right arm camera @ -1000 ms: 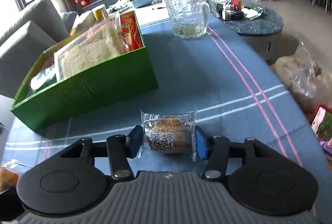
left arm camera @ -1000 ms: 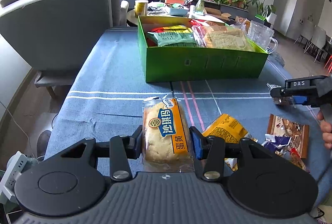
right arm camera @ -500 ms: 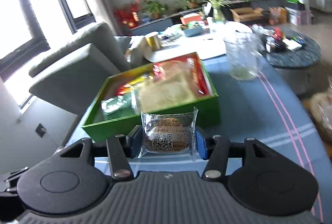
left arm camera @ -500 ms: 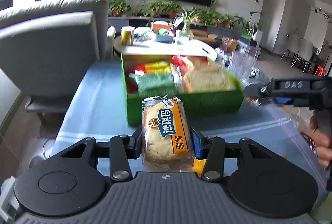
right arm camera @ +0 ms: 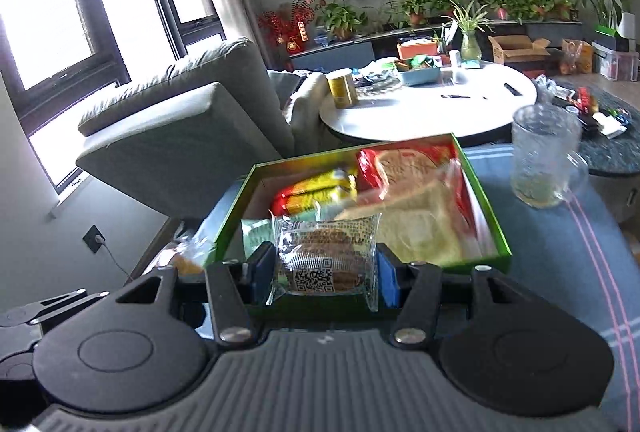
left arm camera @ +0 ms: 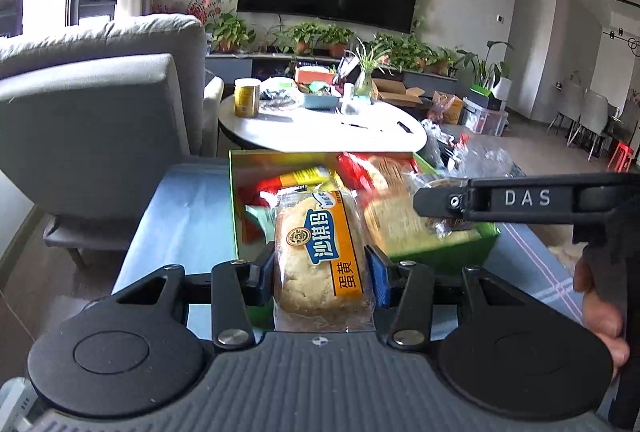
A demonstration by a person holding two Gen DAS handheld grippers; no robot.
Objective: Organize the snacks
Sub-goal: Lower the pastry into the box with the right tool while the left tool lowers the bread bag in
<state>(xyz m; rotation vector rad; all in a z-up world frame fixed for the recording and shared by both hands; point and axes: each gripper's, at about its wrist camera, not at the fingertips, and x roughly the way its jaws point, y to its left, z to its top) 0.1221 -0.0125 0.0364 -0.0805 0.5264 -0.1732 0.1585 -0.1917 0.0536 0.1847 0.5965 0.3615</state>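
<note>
Holding one snack each, both grippers sit above the near edge of the green box (right arm camera: 486, 191).

Left gripper (left arm camera: 320, 274): jaws narrow, pads clamped on the sides of a wrapped egg-yolk pastry (left arm camera: 316, 252) with an orange label band. Packet stands lengthwise between the fingers, off the tablecloth, in front of the box's near wall.

Right gripper (right arm camera: 325, 268): jaws at medium width, pads pressed on both ends of a clear-wrapped brown cake (right arm camera: 326, 258), QR code facing the camera. Packet is lifted and overlaps the box's near-left corner in the right wrist view. In the left wrist view this gripper enters from the right, level with the box, a hand (left arm camera: 600, 312) on its grip.

Box contents: red-and-yellow packets (right arm camera: 316, 187) at the back left, a pale green packet (right arm camera: 258, 236) near left, a bagged bread (right arm camera: 416, 207) filling the right half.

Blue striped tablecloth (right arm camera: 560, 252) beneath. Glass mug (right arm camera: 546, 159) stands right of the box, apart from it.
</note>
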